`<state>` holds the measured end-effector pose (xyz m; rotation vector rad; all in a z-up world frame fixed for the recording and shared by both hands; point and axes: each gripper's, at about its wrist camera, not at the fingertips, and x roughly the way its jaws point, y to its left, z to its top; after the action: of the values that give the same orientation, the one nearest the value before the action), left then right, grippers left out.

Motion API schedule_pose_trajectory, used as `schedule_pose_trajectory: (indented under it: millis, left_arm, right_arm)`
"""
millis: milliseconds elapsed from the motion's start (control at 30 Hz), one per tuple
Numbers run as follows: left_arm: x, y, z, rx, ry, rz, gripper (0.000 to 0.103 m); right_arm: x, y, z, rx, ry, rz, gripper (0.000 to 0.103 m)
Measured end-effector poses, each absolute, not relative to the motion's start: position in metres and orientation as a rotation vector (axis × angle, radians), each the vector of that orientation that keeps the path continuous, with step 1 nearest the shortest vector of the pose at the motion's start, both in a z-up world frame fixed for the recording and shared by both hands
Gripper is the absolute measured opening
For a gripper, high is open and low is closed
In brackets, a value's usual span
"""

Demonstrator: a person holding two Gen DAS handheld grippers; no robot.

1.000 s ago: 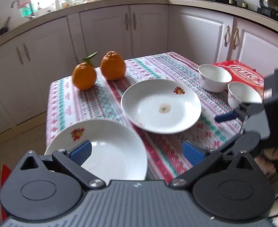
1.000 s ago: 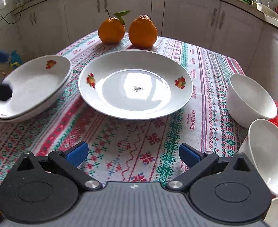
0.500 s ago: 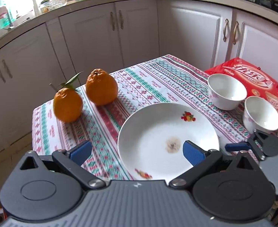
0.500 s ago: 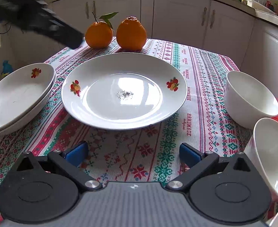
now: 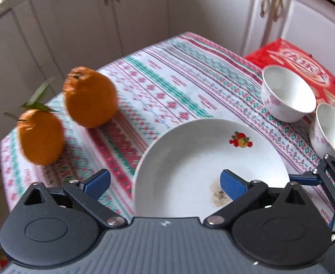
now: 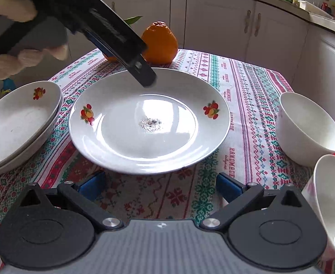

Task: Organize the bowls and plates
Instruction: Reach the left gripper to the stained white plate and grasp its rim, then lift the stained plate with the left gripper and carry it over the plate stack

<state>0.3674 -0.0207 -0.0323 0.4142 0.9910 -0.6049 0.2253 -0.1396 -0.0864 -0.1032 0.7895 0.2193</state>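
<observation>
Hidden: one orange (image 6: 111, 57) sits mostly behind the left gripper (image 5: 165, 181) in the right view; the second bowl (image 6: 334, 203) is cut by the frame edge.
Blur: oranges (image 5: 90, 98) are smeared in the left view.
Plate (image 6: 149, 121): middle of the table (image 6: 247, 86), with a small grey speck patch in its centre (otherwise nothing in it).
Stack (image 6: 19, 123): two plates at the table's left edge, just beside the plate.
Bowls: first bowl (image 6: 309, 130) on the right, nothing in it, near a red pack (image 5: 304, 64).
Left gripper: jaws spread wide, above the plate's far rim, a hand (image 6: 19, 36) holds it.
Right gripper (image 6: 160, 186): jaws apart, holding nothing, above bare cloth before the plate.
</observation>
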Motion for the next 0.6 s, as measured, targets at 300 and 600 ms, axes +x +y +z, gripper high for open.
schedule_pose_trajectory:
  millis: [300, 600]
  left_arm:
    - [0.394, -0.038, -0.051, 0.49, 1.079, -0.722, 0.099]
    - [0.415, -0.045, -0.058, 0.485, 1.182, -0.837, 0.087]
  right_arm:
    - [0.225, -0.141, -0.089, -0.109, 0.757, 0.244, 0.103]
    - [0.224, -0.142, -0.089, -0.109, 0.747, 0.247, 0.103]
